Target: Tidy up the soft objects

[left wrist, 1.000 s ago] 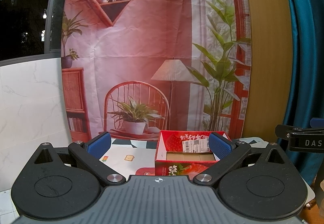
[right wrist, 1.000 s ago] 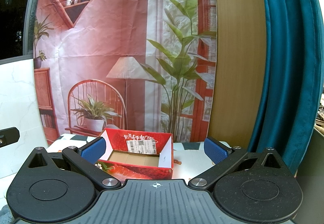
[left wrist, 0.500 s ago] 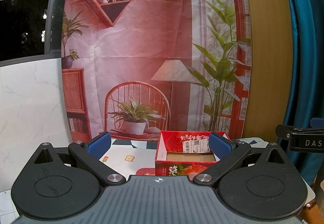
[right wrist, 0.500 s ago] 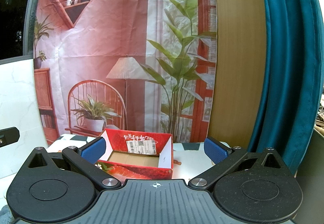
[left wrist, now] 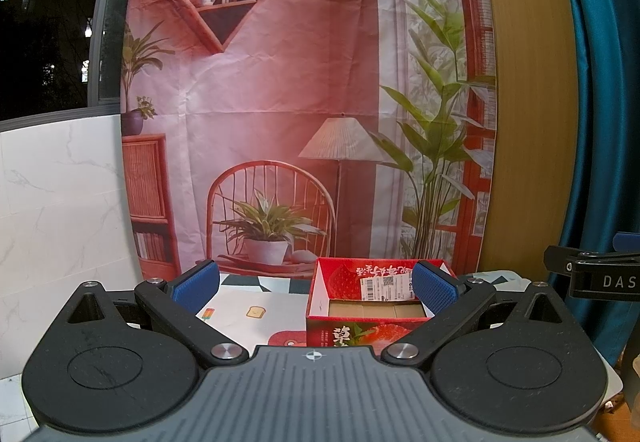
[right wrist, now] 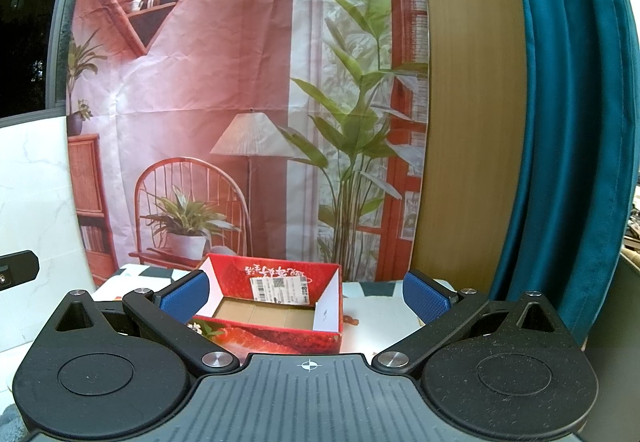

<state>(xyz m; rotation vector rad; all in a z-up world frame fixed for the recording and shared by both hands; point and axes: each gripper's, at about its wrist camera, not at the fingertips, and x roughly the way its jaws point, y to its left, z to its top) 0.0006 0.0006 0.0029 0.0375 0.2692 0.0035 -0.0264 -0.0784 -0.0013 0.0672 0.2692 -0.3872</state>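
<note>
A red strawberry-print cardboard box (left wrist: pixel 372 326) stands open on the table ahead, its bare cardboard floor showing and nothing visible inside; it also shows in the right wrist view (right wrist: pixel 280 330). My left gripper (left wrist: pixel 316 288) is open and empty, its blue pads wide apart, with the box behind its right pad. My right gripper (right wrist: pixel 306 294) is open and empty, with the box behind its left pad. No soft object is clearly in view; a dark fuzzy patch (right wrist: pixel 10 424) shows at the bottom left corner of the right wrist view.
A patterned tablecloth (left wrist: pixel 248 312) covers the table. A printed room backdrop (left wrist: pixel 300 102) hangs behind it, with a wooden panel (left wrist: pixel 528 122) and a teal curtain (right wrist: pixel 568 122) to the right. The right gripper's body (left wrist: pixel 592 278) shows at the left view's right edge.
</note>
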